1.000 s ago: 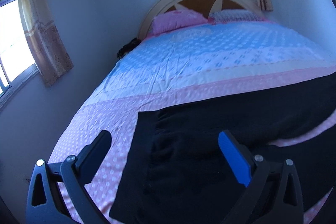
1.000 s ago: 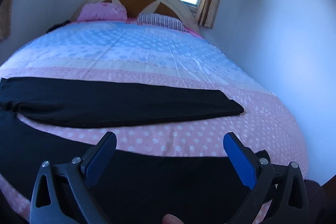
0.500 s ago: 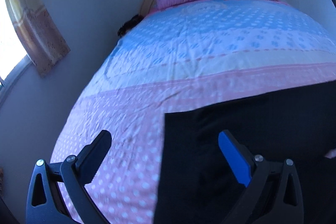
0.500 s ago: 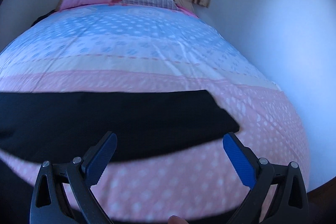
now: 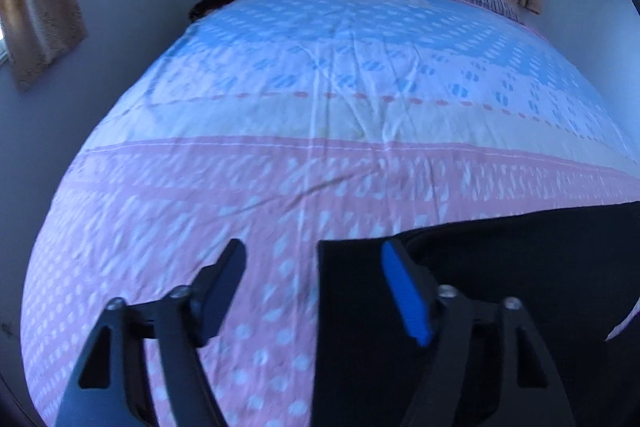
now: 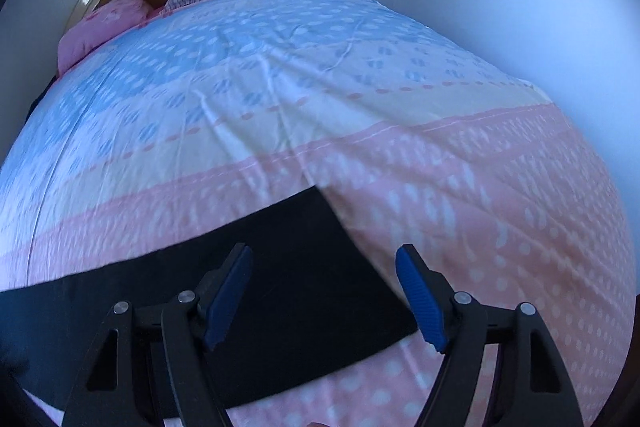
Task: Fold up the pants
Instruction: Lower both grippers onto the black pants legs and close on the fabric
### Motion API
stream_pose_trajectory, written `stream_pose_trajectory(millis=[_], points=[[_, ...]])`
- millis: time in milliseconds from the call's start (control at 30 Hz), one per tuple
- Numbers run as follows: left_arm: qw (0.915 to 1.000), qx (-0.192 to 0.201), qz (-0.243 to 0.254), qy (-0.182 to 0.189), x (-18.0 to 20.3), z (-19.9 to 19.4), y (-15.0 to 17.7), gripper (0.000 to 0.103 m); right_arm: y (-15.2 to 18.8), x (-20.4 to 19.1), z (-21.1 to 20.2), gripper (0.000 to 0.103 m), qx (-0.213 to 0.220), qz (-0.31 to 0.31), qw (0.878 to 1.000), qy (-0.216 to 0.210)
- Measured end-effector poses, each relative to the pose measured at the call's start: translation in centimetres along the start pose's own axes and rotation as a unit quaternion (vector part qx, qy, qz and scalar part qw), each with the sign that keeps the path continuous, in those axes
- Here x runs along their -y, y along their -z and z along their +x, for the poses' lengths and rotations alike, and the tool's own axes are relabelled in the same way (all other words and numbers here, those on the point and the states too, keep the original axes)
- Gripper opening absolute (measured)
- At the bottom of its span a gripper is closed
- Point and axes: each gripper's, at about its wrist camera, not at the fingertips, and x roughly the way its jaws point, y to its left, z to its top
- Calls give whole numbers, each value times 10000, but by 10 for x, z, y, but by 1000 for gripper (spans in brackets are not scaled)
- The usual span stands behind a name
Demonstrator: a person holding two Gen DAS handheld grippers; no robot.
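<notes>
In the left wrist view, the left hand-held gripper (image 5: 312,291) is released, its jaws spread wide and grasping nothing. It hangs over the waist end of the black pants (image 5: 500,267), which lie flat on the bed (image 5: 320,107). The square corner of the cloth sits between the two fingers, the blue-padded one over the cloth and the other over the pink sheet. To do this step well, I would lower until one finger slides under that corner, then close on the whole thickness so no layer is left behind.

In the right wrist view, the right hand-held gripper (image 6: 324,287) is likewise released and empty. It hovers over the hem end of a pants (image 6: 280,267) leg, with the hem edge just beside the far finger. A clean pinch at the hem, matched in height with the other side, should keep the fold straight.

No brand, label or readable writing shows in either view.
</notes>
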Motion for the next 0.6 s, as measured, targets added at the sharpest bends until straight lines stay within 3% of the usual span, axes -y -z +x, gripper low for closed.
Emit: stream_pose_trajectory(millis=[33, 100, 367, 400, 467, 567, 600], points=[[10000, -57, -5, 24, 1, 5, -1, 65, -1, 2, 1, 75, 0, -11, 10000, 20], [9997, -179, -42, 190, 2, 15, -1, 50, -2, 4, 4, 75, -11, -79, 9999, 64], [9982, -212, -253, 507, -3, 23, 3, 43, -11, 16, 16, 75, -13, -151, 9999, 47], [9979, -199, -196, 590, -2, 22, 2, 35, -14, 16, 18, 75, 11, -174, 9998, 45], [9982, -155, 5, 583, 3, 21, 4, 33, -18, 17, 20, 75, 29, -223, 9997, 45], [9975, -161, 146, 675, 8, 20, 3, 18, -24, 17, 26, 75, -31, -288, 9996, -7], [9976, -171, 170, 652, 9, 21, 2, 18, -26, 18, 28, 75, -41, -287, 9996, -25]])
